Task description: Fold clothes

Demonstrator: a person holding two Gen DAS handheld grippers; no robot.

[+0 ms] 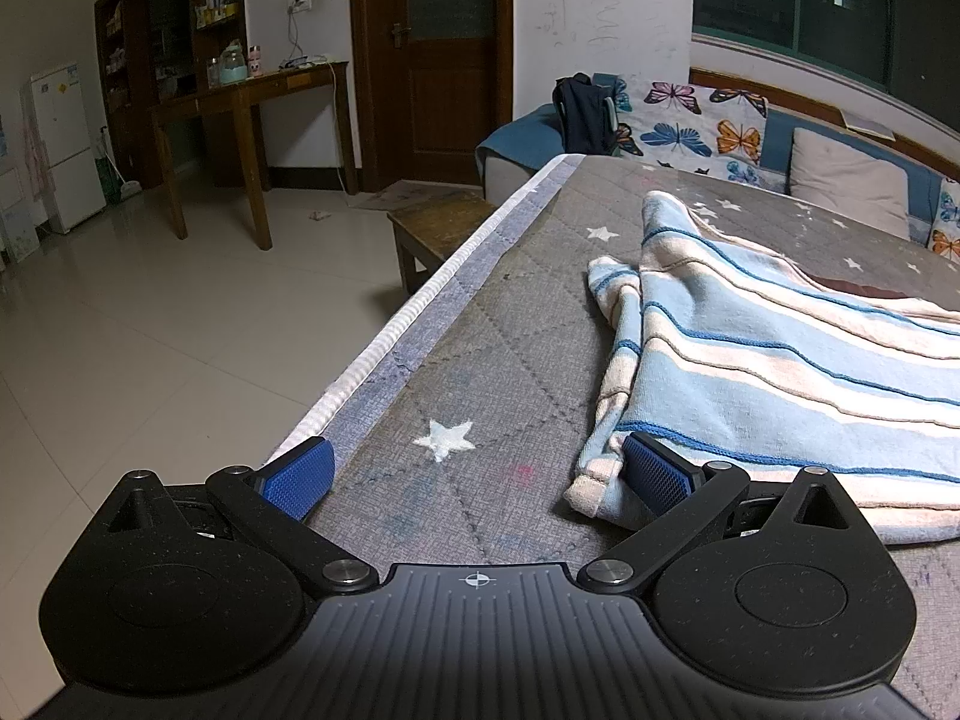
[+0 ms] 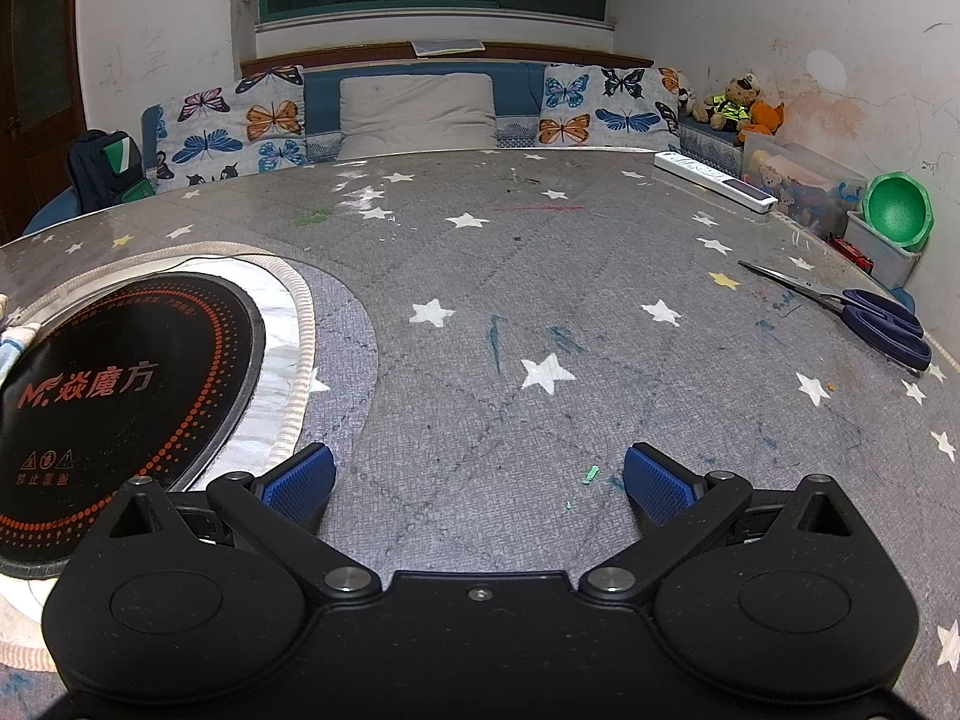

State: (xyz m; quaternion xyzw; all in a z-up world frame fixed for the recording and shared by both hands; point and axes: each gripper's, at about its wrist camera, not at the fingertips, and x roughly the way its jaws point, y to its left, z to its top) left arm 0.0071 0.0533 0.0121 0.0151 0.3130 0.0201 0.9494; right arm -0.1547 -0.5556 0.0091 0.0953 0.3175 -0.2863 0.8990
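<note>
A light blue and cream striped garment (image 1: 780, 360) lies bunched on the grey star-patterned table cover (image 1: 480, 360), right of centre in the left wrist view. My left gripper (image 1: 477, 474) is open and low over the table near its left edge. Its right blue pad (image 1: 657, 471) touches the garment's near corner. Its left pad (image 1: 300, 474) is over the table's edge trim. My right gripper (image 2: 479, 477) is open and empty over bare table cover (image 2: 540, 300). A small bit of the striped garment (image 2: 9, 342) shows at the far left of the right wrist view.
A round black induction hob (image 2: 114, 396) is set in the table at the left. Blue-handled scissors (image 2: 864, 315) and a white remote (image 2: 714, 180) lie at the right. A sofa with butterfly cushions (image 2: 414, 114) is behind. A wooden stool (image 1: 438, 228) stands by the table's left edge.
</note>
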